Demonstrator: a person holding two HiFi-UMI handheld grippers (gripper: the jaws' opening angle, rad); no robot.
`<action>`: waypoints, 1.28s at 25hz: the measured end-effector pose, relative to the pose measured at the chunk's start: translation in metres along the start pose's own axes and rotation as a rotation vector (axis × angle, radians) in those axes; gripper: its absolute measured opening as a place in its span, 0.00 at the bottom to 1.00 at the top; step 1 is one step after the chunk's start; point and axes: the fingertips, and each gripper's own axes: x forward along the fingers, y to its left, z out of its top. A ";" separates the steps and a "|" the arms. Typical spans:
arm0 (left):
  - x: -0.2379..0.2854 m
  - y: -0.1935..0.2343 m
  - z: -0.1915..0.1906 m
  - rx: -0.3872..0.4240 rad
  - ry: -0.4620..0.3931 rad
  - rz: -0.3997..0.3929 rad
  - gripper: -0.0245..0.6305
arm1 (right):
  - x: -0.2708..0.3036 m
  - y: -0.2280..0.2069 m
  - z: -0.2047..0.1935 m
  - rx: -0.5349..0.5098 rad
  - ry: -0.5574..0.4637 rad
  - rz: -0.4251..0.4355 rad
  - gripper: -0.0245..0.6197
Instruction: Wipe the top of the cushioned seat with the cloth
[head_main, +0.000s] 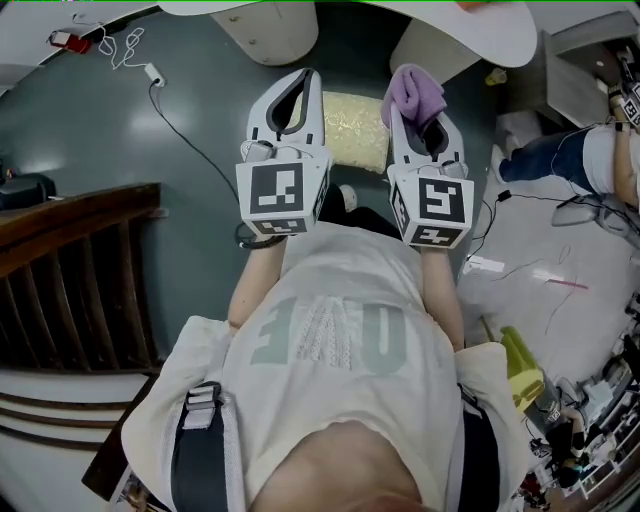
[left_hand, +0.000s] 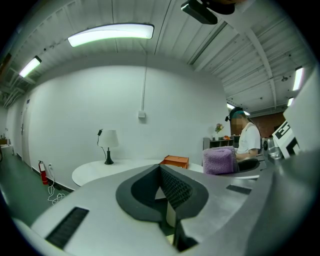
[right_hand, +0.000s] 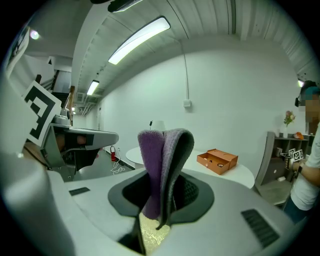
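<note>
Right gripper (head_main: 423, 124): jaws closed on the folded purple terry cloth (right_hand: 161, 165). The cloth stands up out of the pads as a doubled flap, with the fold on top and a loose edge hanging down between the jaws. It has a soft, fuzzy pile that should drag rather than slide.

Left gripper (left_hand: 161, 172): jaws together with nothing between the ribbed black pads.

Pale yellow cushioned seat (head_main: 354, 130): it sits down on the dark grey-green floor (head_main: 120, 130), below and ahead of your hands. In the head view it shows in the gap between the two grippers. Its top is a shiny woven pattern, brocade-like, padded and roughly flat. The grippers cover its side edges, so its full outline and long axis cannot be told. A patch of the same yellow pattern shows through the gap under the right gripper's jaws in the right gripper view.

The relation that matters:
- Both grippers point level, out at the room and the white round table (right_hand: 240, 175), not down.
- The seat lies underneath, and the cloth is well apart from it.
- Your right gripper has the cloth and sits just beside the seat's right edge in the head view.
- My judgement is that your right gripper needs to tip forward and lower until the fold meets the cushion top.

No wiping has begun.
</note>
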 end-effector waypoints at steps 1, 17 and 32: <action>0.004 0.001 0.000 0.003 0.005 -0.005 0.05 | 0.003 -0.001 0.002 0.004 -0.002 -0.001 0.19; 0.043 -0.003 0.018 0.058 -0.019 -0.117 0.05 | 0.010 -0.018 0.026 0.021 -0.052 -0.093 0.19; 0.116 0.027 -0.138 -0.005 0.024 -0.110 0.05 | 0.125 -0.006 -0.095 -0.005 0.009 0.020 0.19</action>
